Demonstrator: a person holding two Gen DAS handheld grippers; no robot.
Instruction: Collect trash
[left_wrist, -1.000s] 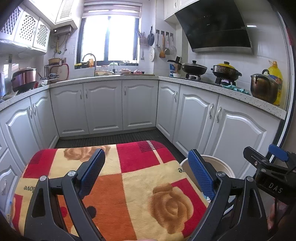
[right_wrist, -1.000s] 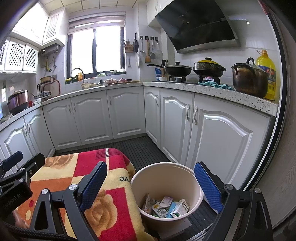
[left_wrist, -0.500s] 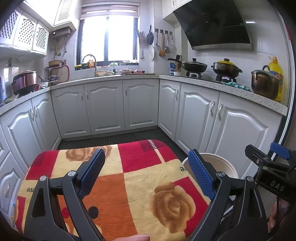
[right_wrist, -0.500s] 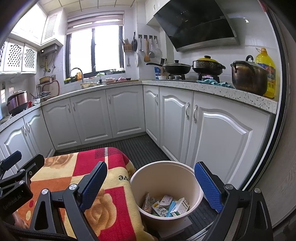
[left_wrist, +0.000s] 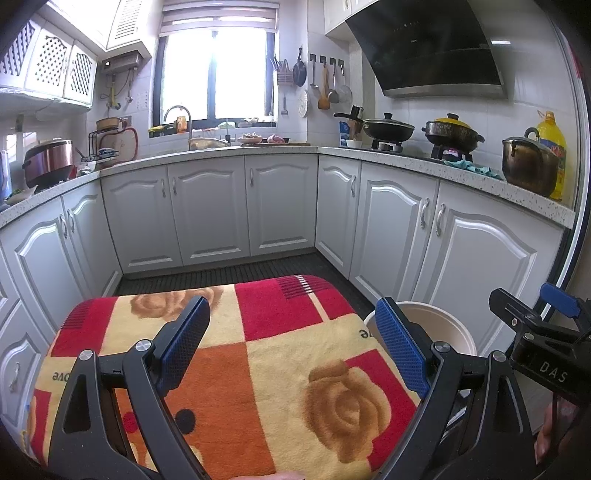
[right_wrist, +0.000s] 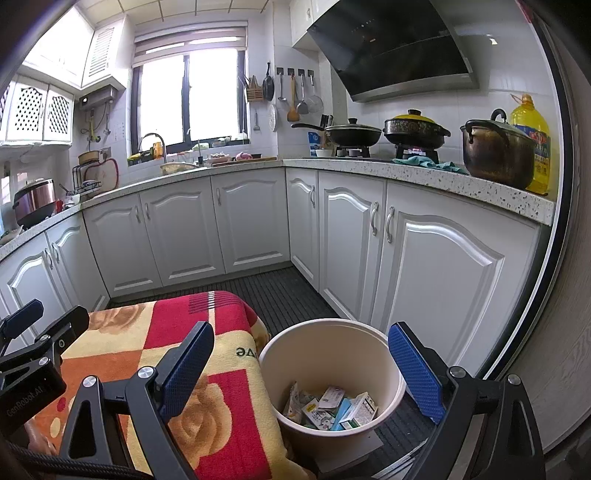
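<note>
A cream bucket (right_wrist: 384, 352) stands on the dark floor right of a low surface under a red, orange and yellow rose blanket (left_wrist: 280, 354). Several small cartons and wrappers (right_wrist: 332, 406) lie at the bucket's bottom. My right gripper (right_wrist: 301, 360) hangs open above the bucket's rim, nothing between its blue pads. My left gripper (left_wrist: 291, 343) is open over the blanket, holding nothing. In the left wrist view only part of the bucket (left_wrist: 443, 325) shows behind the right finger. No loose trash shows on the blanket.
White kitchen cabinets (right_wrist: 436, 266) run around the room under a speckled counter (left_wrist: 480, 181) with pots, a wok and a yellow oil bottle (right_wrist: 532, 144). A strip of dark ribbed floor mat (left_wrist: 229, 269) lies between blanket and cabinets. A wood-grain panel (right_wrist: 561, 332) stands at far right.
</note>
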